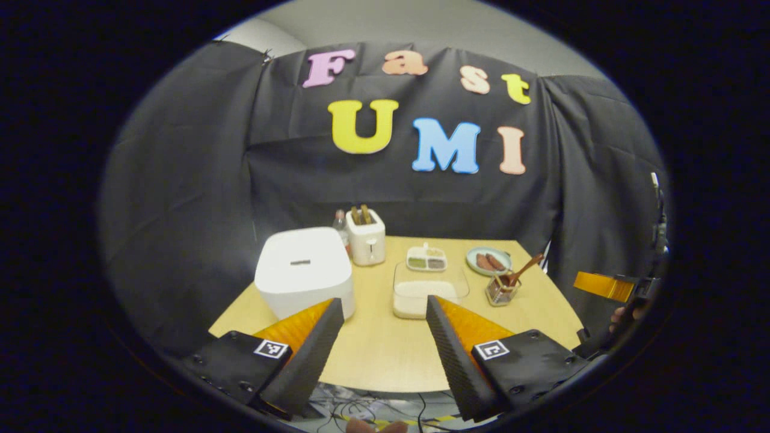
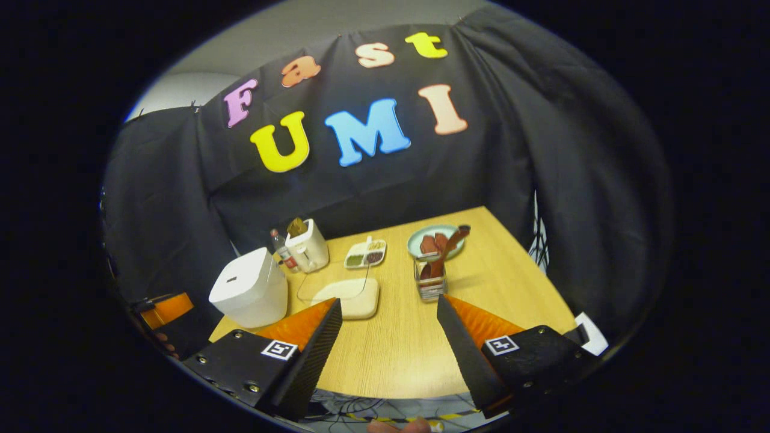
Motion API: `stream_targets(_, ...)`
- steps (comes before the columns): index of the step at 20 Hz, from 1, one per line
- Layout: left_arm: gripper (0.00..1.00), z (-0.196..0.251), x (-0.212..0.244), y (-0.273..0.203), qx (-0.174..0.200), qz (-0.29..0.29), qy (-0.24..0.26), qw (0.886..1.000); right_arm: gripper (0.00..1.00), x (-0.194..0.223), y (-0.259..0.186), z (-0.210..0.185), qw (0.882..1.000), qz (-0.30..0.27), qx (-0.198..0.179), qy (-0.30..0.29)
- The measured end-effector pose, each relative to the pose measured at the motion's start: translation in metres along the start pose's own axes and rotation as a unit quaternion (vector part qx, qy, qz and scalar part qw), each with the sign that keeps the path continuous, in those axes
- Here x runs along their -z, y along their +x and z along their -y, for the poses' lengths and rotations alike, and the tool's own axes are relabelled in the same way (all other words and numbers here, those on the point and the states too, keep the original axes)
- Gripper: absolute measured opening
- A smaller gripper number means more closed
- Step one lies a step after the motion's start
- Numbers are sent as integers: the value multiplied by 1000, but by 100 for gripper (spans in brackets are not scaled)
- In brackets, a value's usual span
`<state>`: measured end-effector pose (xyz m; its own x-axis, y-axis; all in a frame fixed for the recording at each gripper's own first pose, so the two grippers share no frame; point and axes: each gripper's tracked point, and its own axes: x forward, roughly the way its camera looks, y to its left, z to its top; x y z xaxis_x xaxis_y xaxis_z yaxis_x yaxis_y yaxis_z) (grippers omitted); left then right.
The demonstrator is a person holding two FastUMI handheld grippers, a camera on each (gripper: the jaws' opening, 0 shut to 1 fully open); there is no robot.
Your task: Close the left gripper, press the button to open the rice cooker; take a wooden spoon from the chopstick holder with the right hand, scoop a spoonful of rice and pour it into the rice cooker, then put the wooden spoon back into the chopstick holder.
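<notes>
A wooden table (image 1: 373, 349) holds a closed white rice cooker (image 1: 304, 270) at the left, a clear container of rice (image 1: 421, 294) in the middle, and a wooden spoon (image 1: 522, 270) standing in a chopstick holder (image 1: 500, 290) to the right. Left gripper (image 1: 385, 319) and right gripper (image 2: 390, 319) hover near the table's front edge, both spread wide and empty.

My left gripper's fingers (image 1: 325, 337) hide the rice cooker's (image 1: 304, 270) front corner. Its button is too small to tell. The wooden spoon's (image 1: 524, 269) bowl sits hidden inside the chopstick holder (image 1: 500, 291).
</notes>
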<state>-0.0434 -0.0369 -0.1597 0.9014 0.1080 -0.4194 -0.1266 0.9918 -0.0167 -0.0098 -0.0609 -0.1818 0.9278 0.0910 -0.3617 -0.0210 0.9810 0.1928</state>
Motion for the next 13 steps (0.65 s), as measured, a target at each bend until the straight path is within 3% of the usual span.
stream_targets(3,92,12,-55,-21,22,89,-1,996,97,-62,-12,-21,993,94,25,-66)
stream_targets(5,96,9,-72,-32,25,126,16,992,97,-74,-19,-44,989,119,20,-84)
stream_targets(8,92,2,-97,-42,18,178,47,983,98,-80,-16,-69,987,129,16,-99)
stream_targets(11,96,-3,-90,-42,23,184,20,982,98,-90,-5,-91,982,135,7,-132)
stream_targets(12,93,-11,-85,-41,22,178,8,984,93,-93,-2,-97,980,141,5,-141)
stream_targets(13,96,-20,-81,-39,18,174,-3,985,98,-98,2,-106,978,145,0,-148)
